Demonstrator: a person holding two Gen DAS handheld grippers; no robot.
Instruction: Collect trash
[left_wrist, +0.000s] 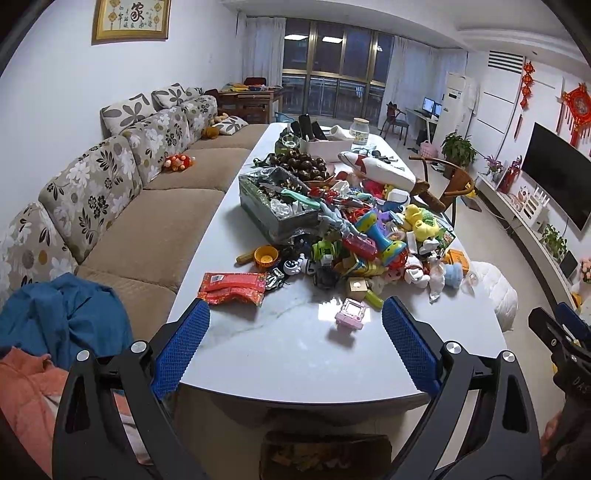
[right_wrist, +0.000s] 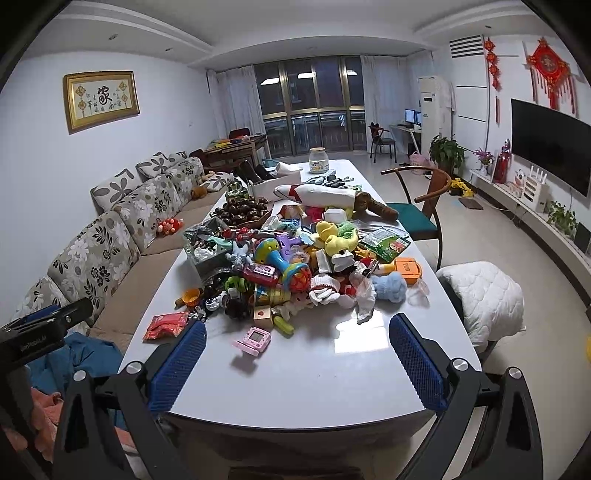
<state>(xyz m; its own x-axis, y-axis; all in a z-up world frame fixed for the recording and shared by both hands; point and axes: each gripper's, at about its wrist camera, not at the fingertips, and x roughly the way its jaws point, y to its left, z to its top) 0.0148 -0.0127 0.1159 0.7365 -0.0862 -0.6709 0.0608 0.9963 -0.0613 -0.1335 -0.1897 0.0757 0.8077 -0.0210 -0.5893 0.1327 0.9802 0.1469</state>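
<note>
Two grippers, left gripper (left_wrist: 295, 314) and right gripper (right_wrist: 297, 334), jaws wide, empty, poised over bare near end of white table (right_wrist: 314, 384); likely surveying before pick. Likely trash: red wrapper (left_wrist: 232, 288), crumpled white plastic (right_wrist: 364, 295), green snack bag (right_wrist: 386, 243), mixed into toy heap (right_wrist: 291, 258). Left view alone shows cardboard box (left_wrist: 325, 456) below table edge, possibly trash bin; right view alone shows quilted white seat (right_wrist: 484, 299) clearly.

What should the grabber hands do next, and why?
Probably ease the left gripper forward to the red wrapper by its left finger. Both grippers hang open and hold nothing, the right gripper too. The wrapper looks like trash and lies flat on the table, apart from the toy pile.
</note>
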